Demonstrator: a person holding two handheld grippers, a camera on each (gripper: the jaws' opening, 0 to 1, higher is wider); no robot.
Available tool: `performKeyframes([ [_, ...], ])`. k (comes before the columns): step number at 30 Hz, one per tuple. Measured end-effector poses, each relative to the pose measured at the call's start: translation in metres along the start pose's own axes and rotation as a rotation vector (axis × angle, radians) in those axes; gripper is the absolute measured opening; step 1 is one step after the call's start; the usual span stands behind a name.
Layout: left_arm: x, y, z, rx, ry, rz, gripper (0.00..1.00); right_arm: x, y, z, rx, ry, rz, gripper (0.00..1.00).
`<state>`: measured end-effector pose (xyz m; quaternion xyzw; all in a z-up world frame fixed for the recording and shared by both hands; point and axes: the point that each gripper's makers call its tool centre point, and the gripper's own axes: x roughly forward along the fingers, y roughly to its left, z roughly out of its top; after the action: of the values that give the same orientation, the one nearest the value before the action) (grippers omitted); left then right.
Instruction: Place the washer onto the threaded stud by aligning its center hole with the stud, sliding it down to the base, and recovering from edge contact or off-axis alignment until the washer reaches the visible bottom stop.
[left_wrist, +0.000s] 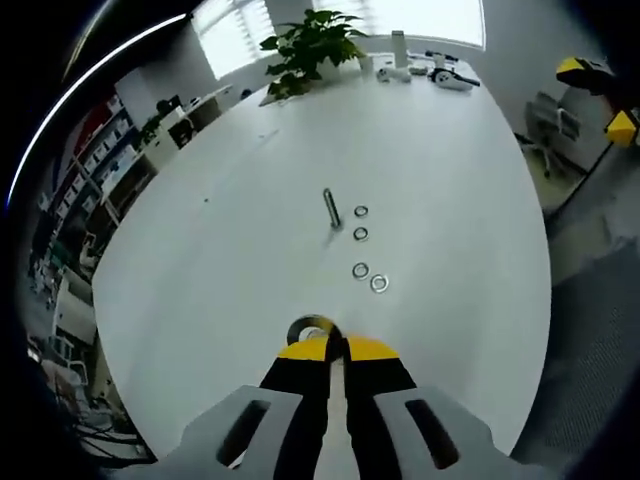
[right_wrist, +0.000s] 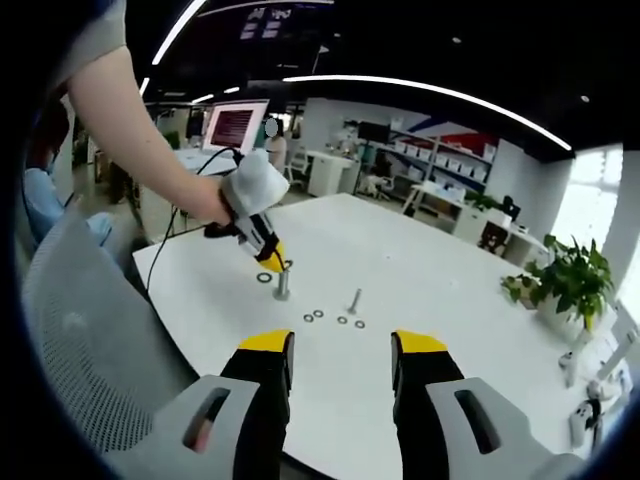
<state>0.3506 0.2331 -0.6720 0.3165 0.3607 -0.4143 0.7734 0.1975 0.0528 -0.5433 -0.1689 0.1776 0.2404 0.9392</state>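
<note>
**One washer pinched, four waiting on the table**

One washer (left_wrist: 309, 331) sits clamped flat between the closed yellow tips of the left gripper (left_wrist: 333, 347), its hole kept free so it can drop over a stud. In the right gripper view that washer hangs just beside a threaded stud (right_wrist: 283, 284), near its top and seemingly off-axis. Four spare washers (left_wrist: 360, 234) lie in a loose row by a second upright stud (left_wrist: 331, 208) on the white table (left_wrist: 450, 180). The right gripper (right_wrist: 341, 356) hovers wide apart, holding nothing, probably in reserve.
</note>
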Motion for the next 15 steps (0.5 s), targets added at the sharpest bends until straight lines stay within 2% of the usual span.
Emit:
performKeyframes([
  [7,0.0015,-0.0059,-0.0022,0.08,0.034,0.001,0.02,-0.0002,0.0001,0.0008,0.0,-0.004,0.001,0.41],
  [15,0.0026,-0.0045,-0.0043,0.097,0.062,0.002,0.02,0.0001,0.0006,0.0008,-0.004,-0.002,0.003,0.41],
])
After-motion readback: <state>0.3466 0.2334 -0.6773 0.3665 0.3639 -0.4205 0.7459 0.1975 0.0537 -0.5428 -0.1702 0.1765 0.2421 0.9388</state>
